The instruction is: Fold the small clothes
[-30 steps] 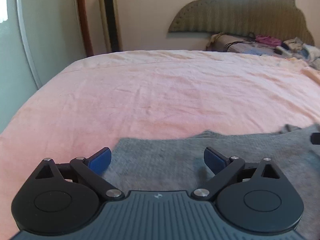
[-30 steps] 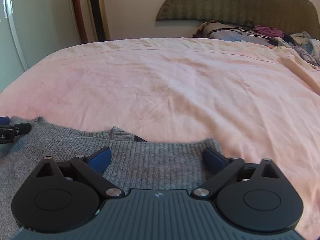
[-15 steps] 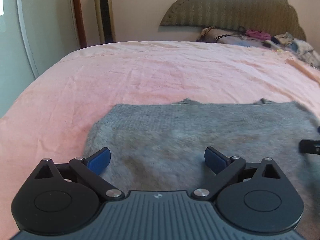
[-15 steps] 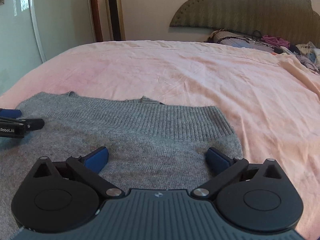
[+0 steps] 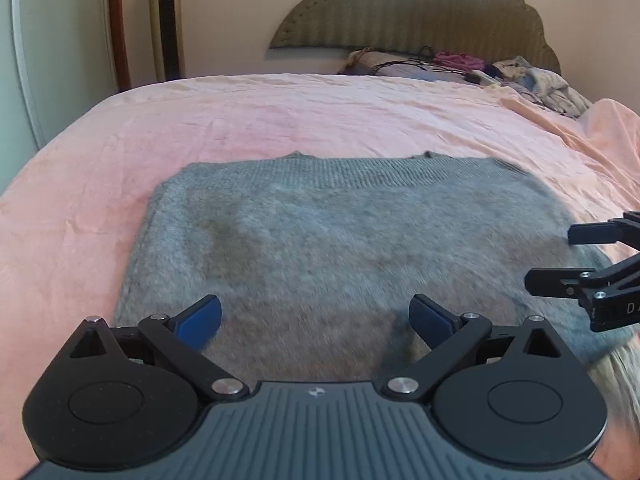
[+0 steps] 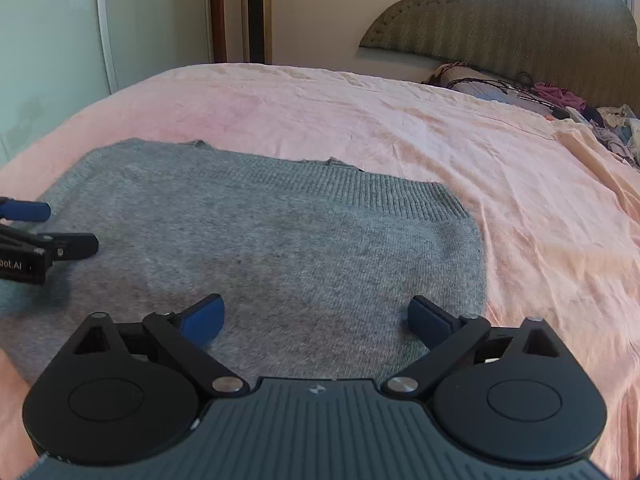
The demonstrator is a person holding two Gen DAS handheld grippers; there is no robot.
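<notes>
Sweater: grey knit sweater [image 5: 336, 240] spread flat near the close edge of the bed [image 5: 280, 112], ribbed hem at the far side, apparently folded once already, so laid out for another fold.
Bed: pink sheet, wide bare stretch beyond the sweater; pile of clothes [image 5: 532, 80] by the headboard [image 5: 400, 12], well apart.
Left gripper [image 5: 316, 318]: wide open above the sweater's near left part, blue pads clear of the knit, nothing held.
Right gripper [image 6: 316, 316]: jaws just opened to full spread, nothing between them but the knit lying below; poised over the sweater's near right part, close to its right edge.
Why so placed: both angled down side by side over the near half, likely set back to pick a fresh hold for the next fold.
</notes>
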